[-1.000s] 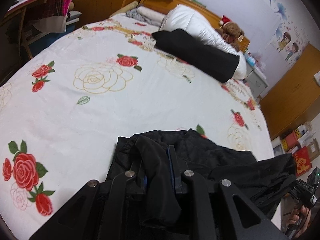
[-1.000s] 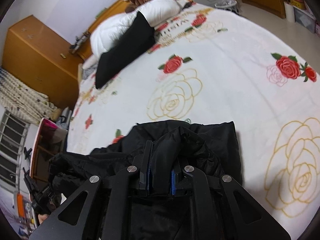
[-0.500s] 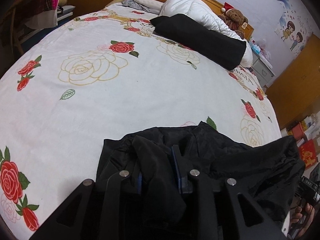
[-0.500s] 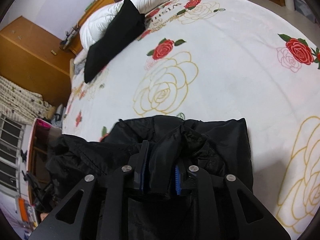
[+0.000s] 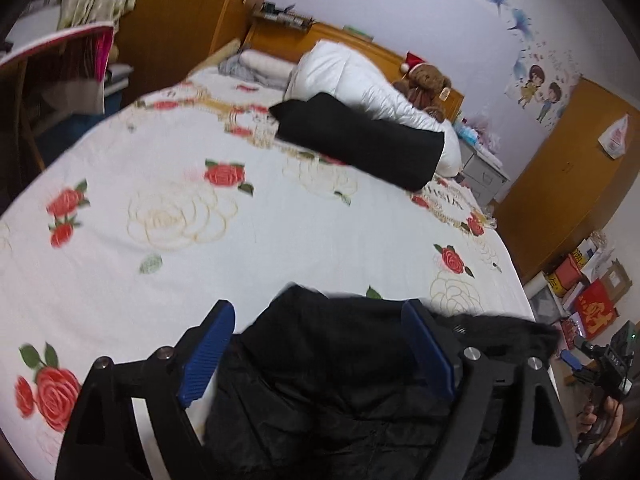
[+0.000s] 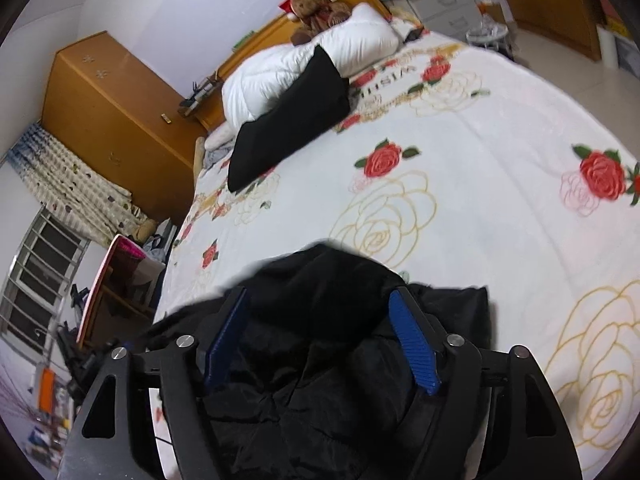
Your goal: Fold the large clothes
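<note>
A large black garment (image 5: 340, 384) lies bunched at the near edge of the white rose-print bed (image 5: 248, 240). My left gripper (image 5: 320, 316) is open, its blue-padded fingers (image 5: 208, 352) spread on either side of the cloth. In the right wrist view the same black garment (image 6: 328, 360) lies between the fingers of my right gripper (image 6: 320, 300), which is open too. Neither gripper holds the fabric. The right gripper's handle and the hand show at the far right of the left wrist view (image 5: 604, 364).
A folded black garment (image 5: 360, 140) rests on a white duvet (image 5: 360, 76) near the headboard, with a teddy bear (image 5: 424, 84) behind. A chair (image 5: 60, 64) stands left of the bed, boxes (image 5: 580, 292) on the floor at right.
Both grippers were shut on folds of the black garment; now both have opened and let it go, and they have risen and pulled back a little.
</note>
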The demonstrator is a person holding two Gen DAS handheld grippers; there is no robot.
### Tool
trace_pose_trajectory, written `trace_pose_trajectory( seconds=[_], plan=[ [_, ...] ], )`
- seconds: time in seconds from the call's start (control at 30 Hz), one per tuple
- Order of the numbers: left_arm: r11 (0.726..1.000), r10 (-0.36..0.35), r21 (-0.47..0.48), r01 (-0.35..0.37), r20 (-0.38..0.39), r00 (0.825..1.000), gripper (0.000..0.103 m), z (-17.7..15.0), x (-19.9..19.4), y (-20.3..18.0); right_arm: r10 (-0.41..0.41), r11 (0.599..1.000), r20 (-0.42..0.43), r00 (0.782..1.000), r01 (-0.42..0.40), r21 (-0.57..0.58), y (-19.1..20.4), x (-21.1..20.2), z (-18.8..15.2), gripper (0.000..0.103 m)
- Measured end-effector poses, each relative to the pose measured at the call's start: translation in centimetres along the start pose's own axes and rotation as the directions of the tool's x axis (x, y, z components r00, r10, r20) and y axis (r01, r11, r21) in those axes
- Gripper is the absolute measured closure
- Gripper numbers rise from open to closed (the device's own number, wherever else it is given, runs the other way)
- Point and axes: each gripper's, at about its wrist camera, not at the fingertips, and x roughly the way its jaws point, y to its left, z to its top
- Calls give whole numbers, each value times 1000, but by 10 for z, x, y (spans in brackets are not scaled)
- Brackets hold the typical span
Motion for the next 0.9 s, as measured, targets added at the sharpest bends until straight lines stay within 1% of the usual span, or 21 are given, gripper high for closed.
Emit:
trace_pose_trajectory(
  seconds=[0.1, 0.2, 0.3, 0.37, 0.43, 0.47, 0.5, 0.53, 0.57, 0.6, 0.63, 0.67, 0.7, 0.77, 0.83, 0.9],
  plan=[
    [999, 23, 26, -23, -5, 1000, 16, -1, 4, 1, -27, 999, 22, 999, 28, -36, 1, -3, 1, 31],
    [998, 50, 36, -48, -40, 998, 16, -11, 21, 7, -67, 995, 20, 998, 68, -66, -3, 5, -1, 31],
    [996, 78, 59, -73, -105, 991, 16, -26, 48, 11, -111, 991, -19, 994, 109, -75, -15, 26, -5, 31],
    [993, 97, 80, -86, -151, 984, 16, -35, 67, 12, -141, 988, -56, 988, 136, -77, -26, 45, -6, 31],
    [992, 111, 83, -97, -187, 976, 16, -39, 85, 13, -152, 987, -90, 984, 146, -74, -35, 60, -7, 31],
    [993, 105, 77, -91, -196, 975, 18, -40, 91, 14, -157, 986, -104, 982, 150, -74, -37, 67, -7, 31],
    [995, 89, 68, -76, -201, 976, 26, -40, 95, 14, -155, 986, -115, 981, 146, -77, -38, 71, -7, 31],
    [996, 79, 65, -68, -195, 978, 33, -38, 98, 14, -149, 987, -127, 981, 139, -84, -37, 77, -6, 37],
    [995, 88, 71, -76, -186, 979, 45, -37, 99, 12, -159, 985, -117, 980, 149, -93, -34, 78, -5, 69],
    [994, 90, 78, -77, -177, 980, 62, -35, 98, 10, -180, 980, -107, 978, 168, -105, -31, 79, -4, 85],
    [993, 93, 87, -80, -163, 982, 68, -34, 97, 8, -180, 979, -98, 979, 168, -115, -28, 79, -3, 91],
    [991, 105, 98, -91, -142, 984, 74, -32, 95, 5, -192, 973, -74, 979, 180, -147, -20, 77, -2, 93],
    [989, 116, 106, -104, -117, 986, 77, -29, 94, 4, -208, 966, -54, 977, 197, -170, -16, 77, -1, 93],
    [986, 139, 105, -130, -83, 987, 79, -29, 97, 6, -250, 954, -28, 968, 242, -178, -18, 82, 0, 94],
    [986, 157, 78, -150, -95, 983, 79, -34, 112, 13, -287, 948, -48, 957, 277, -156, -30, 96, -2, 94],
    [981, 182, 78, -175, -100, 978, 78, -45, 128, 17, -340, 929, -72, 938, 323, -178, -39, 118, -14, 94]
  ],
)
